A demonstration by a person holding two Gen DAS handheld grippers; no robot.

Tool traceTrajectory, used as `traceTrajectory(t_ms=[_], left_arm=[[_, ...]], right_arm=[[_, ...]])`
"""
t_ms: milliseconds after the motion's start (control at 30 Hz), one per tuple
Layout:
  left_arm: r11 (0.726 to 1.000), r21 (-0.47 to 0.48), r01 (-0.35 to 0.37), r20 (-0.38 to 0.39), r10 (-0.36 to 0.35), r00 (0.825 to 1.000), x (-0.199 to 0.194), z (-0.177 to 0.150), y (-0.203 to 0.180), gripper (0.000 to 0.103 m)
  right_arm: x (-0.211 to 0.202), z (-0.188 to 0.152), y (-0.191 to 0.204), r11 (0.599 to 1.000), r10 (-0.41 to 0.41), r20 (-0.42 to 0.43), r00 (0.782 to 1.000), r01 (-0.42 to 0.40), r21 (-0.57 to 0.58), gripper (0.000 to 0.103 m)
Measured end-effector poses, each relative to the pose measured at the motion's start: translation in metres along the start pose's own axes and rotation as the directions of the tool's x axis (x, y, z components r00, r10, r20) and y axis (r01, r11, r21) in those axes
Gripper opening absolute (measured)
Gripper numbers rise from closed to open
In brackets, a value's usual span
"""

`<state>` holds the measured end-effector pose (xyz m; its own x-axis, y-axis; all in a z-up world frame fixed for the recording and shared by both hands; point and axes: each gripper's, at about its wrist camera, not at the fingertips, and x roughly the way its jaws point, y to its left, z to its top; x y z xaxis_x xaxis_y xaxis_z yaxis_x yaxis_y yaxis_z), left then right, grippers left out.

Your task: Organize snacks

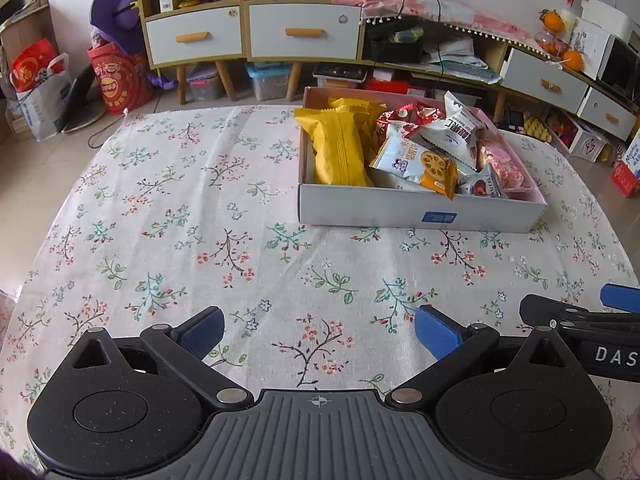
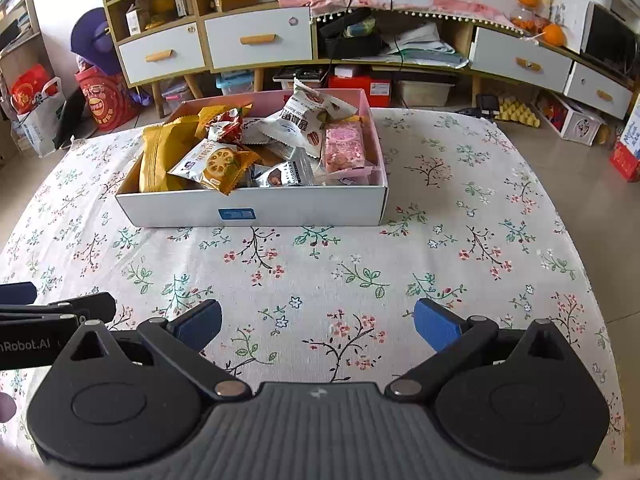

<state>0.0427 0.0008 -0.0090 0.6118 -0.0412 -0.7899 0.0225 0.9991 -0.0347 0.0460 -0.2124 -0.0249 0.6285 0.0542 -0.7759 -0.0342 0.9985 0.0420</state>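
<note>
Blue ribbed pads tip both black claws, the left claw (image 1: 318, 330) and the right claw (image 2: 318, 326), each spread wide and holding nothing as they hover side by side low over the flowered cloth on the surface (image 1: 180, 216). Beyond them the shallow white cardboard box (image 2: 256, 205), pink inside, already holds the crinkly snacks (image 2: 224, 148): a plump yellow packet (image 1: 340, 148), foil sachets, a pink bar (image 2: 345, 149). No packet seems left outside, so the sorting looks nearly done; any next move would call for reaching forward into the box.
</note>
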Motion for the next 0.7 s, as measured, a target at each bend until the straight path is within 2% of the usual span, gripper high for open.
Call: traceTrajectory(t_ms=[467,700], left_arm=[[0.999,0.029,-0.02,-0.001,0.02,1.0,-0.0006,-0.002,-0.0077,0.102],[0.999,0.014,-0.03,0.009,0.03,1.0,-0.0026,-0.0007,-0.0044,0.102]], right_arm=[[-0.0023,0.0012,0.001,1.0,0.001,0.012,1.0,-0.001,-0.007,0.103],[-0.0017,0.0021,0.001,1.0,-0.006,0.012,1.0,0.006,0.0,0.103]])
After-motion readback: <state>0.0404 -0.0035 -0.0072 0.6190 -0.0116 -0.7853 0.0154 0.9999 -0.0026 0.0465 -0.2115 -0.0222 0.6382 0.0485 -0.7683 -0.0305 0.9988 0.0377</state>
